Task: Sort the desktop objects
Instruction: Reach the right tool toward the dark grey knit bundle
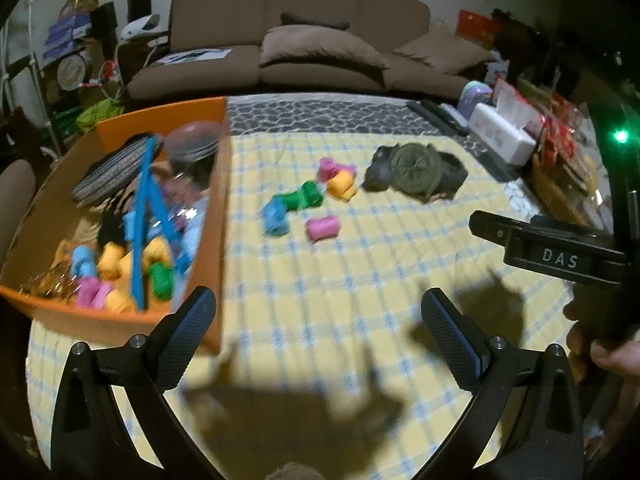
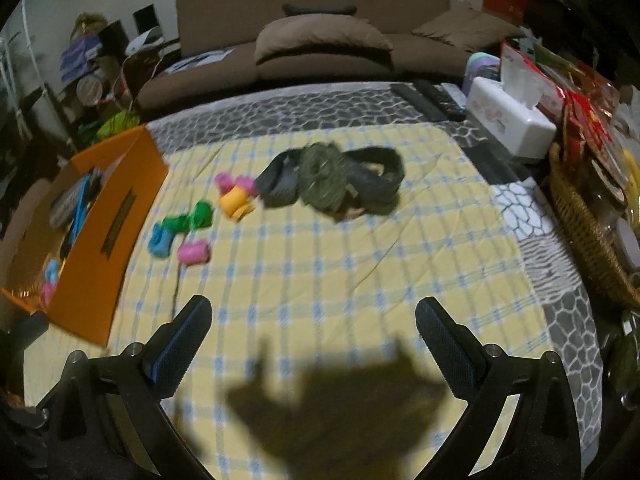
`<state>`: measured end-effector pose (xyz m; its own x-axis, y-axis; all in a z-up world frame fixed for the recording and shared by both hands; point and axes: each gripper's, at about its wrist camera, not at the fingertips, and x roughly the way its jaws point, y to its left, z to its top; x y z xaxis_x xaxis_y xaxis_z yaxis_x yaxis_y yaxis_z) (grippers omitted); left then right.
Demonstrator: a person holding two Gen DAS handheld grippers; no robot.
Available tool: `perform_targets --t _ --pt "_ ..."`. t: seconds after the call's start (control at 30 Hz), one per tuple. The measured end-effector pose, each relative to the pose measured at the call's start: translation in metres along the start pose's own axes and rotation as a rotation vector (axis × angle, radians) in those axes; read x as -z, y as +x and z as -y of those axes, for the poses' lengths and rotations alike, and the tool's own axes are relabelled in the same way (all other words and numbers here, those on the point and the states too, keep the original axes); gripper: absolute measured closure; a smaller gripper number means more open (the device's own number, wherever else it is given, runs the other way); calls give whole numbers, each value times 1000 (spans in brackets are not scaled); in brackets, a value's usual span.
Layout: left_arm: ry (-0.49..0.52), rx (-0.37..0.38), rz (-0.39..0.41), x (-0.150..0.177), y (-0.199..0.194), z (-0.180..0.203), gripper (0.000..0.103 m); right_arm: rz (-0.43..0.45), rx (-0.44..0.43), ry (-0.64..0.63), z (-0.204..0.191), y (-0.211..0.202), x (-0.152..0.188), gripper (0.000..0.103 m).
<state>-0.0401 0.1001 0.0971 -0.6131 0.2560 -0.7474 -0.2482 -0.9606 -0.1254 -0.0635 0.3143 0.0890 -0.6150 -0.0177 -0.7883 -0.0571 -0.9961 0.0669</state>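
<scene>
Several small coloured rolls lie in a cluster on the yellow checked cloth: a blue roll (image 1: 274, 216) (image 2: 160, 242), a green roll (image 1: 306, 196) (image 2: 198, 214), a pink roll (image 1: 322, 228) (image 2: 193, 252) and a yellow roll (image 1: 341, 186) (image 2: 235, 202). A dark green belt bundle (image 1: 416, 172) (image 2: 332, 180) lies behind them. The orange box (image 1: 218, 216) (image 2: 104, 236) at the left holds more rolls, a blue hanger (image 1: 144, 220) and other items. My left gripper (image 1: 318, 306) hangs open beside the box's near corner, nothing between its fingers. My right gripper (image 2: 314, 314) is open above bare cloth, well short of the rolls.
A white tissue box (image 2: 512, 120) and remote controls (image 2: 432, 98) lie at the far right. A wicker basket (image 2: 588, 232) with packets stands along the right edge. A brown sofa (image 2: 320, 36) is behind the table. The other gripper's body (image 1: 560, 256) and a hand (image 1: 612, 356) show at right.
</scene>
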Motion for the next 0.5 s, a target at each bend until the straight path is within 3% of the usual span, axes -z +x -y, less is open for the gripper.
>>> perform_targets --t 0.27,0.5 --pt "32 -19 -8 -36 46 16 0 43 36 65 41 11 -36 0" --pt "57 -57 -53 -46 93 16 4 41 19 129 69 39 -58 0"
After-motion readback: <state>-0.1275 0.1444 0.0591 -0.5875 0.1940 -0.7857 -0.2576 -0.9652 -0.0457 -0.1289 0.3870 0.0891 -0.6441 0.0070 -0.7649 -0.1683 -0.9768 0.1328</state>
